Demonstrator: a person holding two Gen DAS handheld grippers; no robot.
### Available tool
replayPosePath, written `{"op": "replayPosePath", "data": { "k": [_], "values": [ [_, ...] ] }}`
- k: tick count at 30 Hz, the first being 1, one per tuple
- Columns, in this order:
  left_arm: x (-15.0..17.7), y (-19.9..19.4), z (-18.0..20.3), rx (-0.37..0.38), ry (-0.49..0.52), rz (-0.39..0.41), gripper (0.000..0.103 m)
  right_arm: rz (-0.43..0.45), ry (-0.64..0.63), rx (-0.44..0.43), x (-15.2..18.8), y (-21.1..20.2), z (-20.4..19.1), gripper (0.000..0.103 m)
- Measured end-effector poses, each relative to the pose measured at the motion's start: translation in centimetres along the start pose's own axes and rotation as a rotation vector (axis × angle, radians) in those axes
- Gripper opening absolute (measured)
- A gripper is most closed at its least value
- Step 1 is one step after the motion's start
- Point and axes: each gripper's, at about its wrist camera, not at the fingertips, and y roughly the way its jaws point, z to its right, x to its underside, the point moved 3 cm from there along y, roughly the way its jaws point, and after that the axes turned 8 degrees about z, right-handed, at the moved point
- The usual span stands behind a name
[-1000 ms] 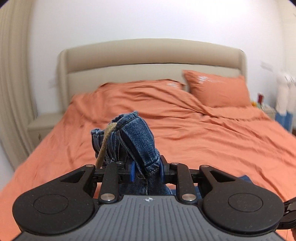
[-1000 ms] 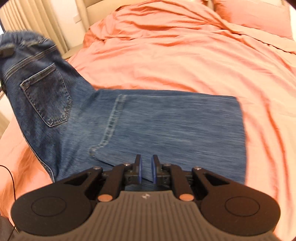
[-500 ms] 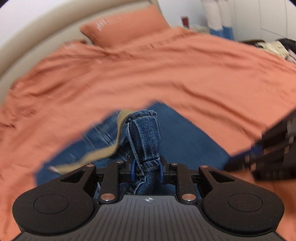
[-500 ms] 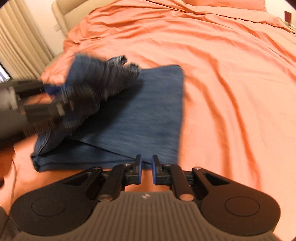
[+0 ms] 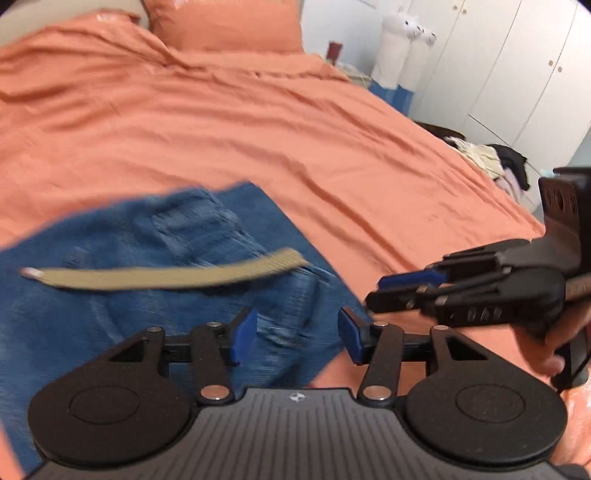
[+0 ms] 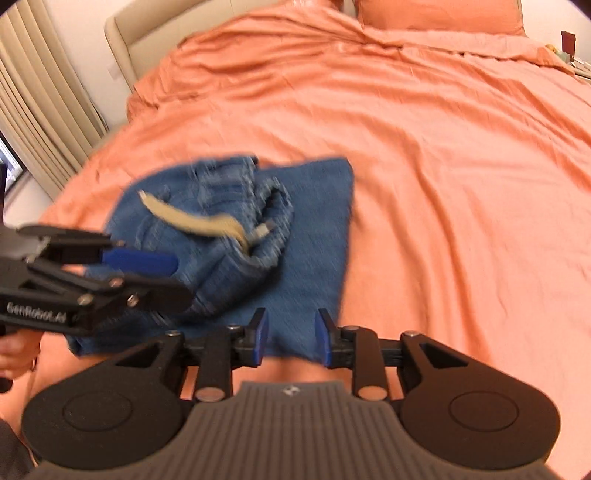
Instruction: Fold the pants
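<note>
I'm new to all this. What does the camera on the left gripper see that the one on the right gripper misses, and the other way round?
Only the left wrist view shows the white plush toys, the white wardrobe doors and a heap of clothes. Only the right wrist view shows the beige pleated curtain and the padded beige headboard. Both show the folded blue denim pants with their tan drawstring on the orange bedspread, and both grippers, open: left gripper, right gripper.

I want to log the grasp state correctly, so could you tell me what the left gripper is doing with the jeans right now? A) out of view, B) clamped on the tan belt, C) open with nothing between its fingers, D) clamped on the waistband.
C: the left gripper has its blue pads spread apart over the jeans, gripping nothing, and the tan belt lies loose on the denim.
</note>
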Motion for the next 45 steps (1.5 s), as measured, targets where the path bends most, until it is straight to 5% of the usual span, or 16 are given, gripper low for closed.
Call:
{"op": "replayPosePath", "data": {
  "k": [9, 11, 12, 16, 22, 28, 32, 35, 37, 45],
  "values": [
    [0.2, -6.2, -7.9, -0.256, 0.037, 0.037, 0.06, -0.024, 0.192, -0.037, -3.8, 6.7, -1.2, 0.041],
    [1.1, -7.4, -9.4, -0.283, 0.019, 0.028, 0.06, -0.05, 0.211, -0.022, -3.9, 7.9, -1.3, 0.034],
    [1.6, -7.8, -10.0, -0.298, 0.013, 0.022, 0.06, -0.065, 0.217, -0.032, -3.8, 8.2, -1.6, 0.015],
    [3.1, -9.1, -12.0, -0.34, -0.016, 0.009, 0.06, -0.021, 0.138, -0.046, -5.1, 6.9, -3.6, 0.001],
    [4.4, -10.2, -13.7, -0.351, -0.075, 0.014, 0.06, 0.015, -0.028, -0.064, -4.6, 1.4, -6.0, 0.0],
    [4.9, -9.1, -14.0, -0.368, -0.071, -0.014, 0.06, -0.086, 0.022, 0.08, -0.1, 3.8, -1.9, 0.0],
    [4.7, -9.0, -14.5, -0.392, -0.075, -0.008, 0.06, -0.091, 0.06, 0.07, 0.1, 4.7, -1.1, 0.0],
    [4.3, -9.0, -15.2, -0.399, -0.083, 0.006, 0.06, -0.034, 0.099, 0.023, -1.4, 4.0, -0.9, 0.013],
    [3.9, -8.7, -15.9, -0.405, -0.094, 0.016, 0.06, 0.009, 0.139, -0.041, -2.9, 4.1, -1.0, 0.046],
    [3.4, -7.5, -19.0, -0.411, -0.232, 0.063, 0.06, -0.018, 0.38, -0.078, -5.3, 11.3, 0.8, 0.046]
  ]
}}
